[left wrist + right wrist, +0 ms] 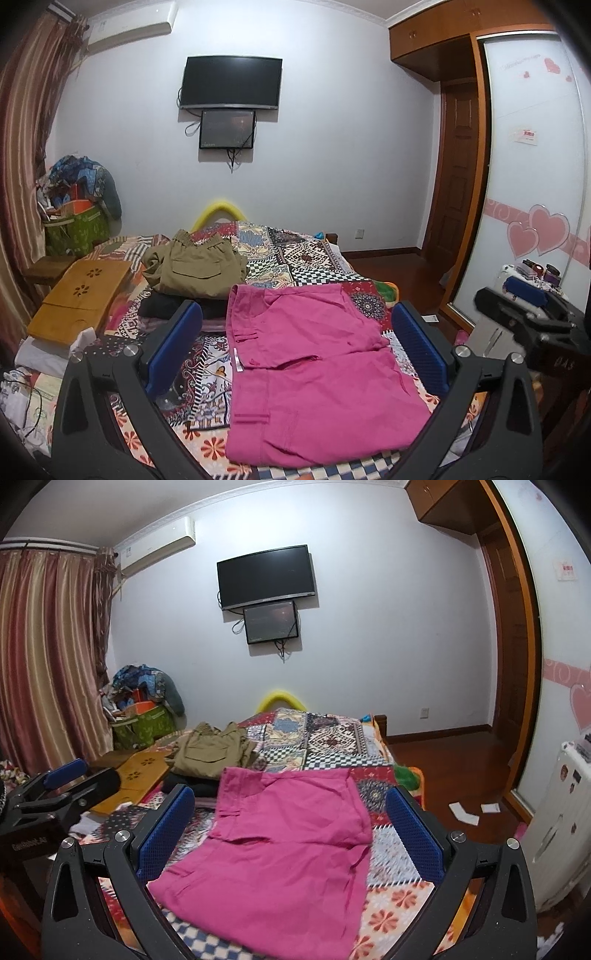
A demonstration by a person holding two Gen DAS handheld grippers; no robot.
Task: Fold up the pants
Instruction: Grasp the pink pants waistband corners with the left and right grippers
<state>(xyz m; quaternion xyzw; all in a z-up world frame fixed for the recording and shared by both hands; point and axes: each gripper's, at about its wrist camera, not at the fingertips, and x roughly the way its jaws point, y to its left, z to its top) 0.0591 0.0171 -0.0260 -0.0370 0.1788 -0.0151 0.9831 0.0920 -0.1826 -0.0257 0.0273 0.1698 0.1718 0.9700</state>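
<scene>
Pink pants (306, 373) lower centre of both frames, flat on quilt (314, 258), apparently folded already. Left gripper (295, 347) and right gripper (291, 830) spread wide, empty, above the cloth.

I see magenta-pink pants (314, 373) lying on a bedspread (306, 258) patched in red, black-and-white checks, blue florals and orange flower prints. Behind them sit olive-khaki trousers (199, 266) on a black garment (166, 306). My left hand-held gripper (295, 347) and right hand-held gripper (291, 834) are black with textured blue pads (173, 347). The curtains (48, 657) run in maroon and cream stripes, the wall (332, 147) is pale lilac-white, and the wardrobe door (535, 166) is frosted white with pink hearts.
</scene>
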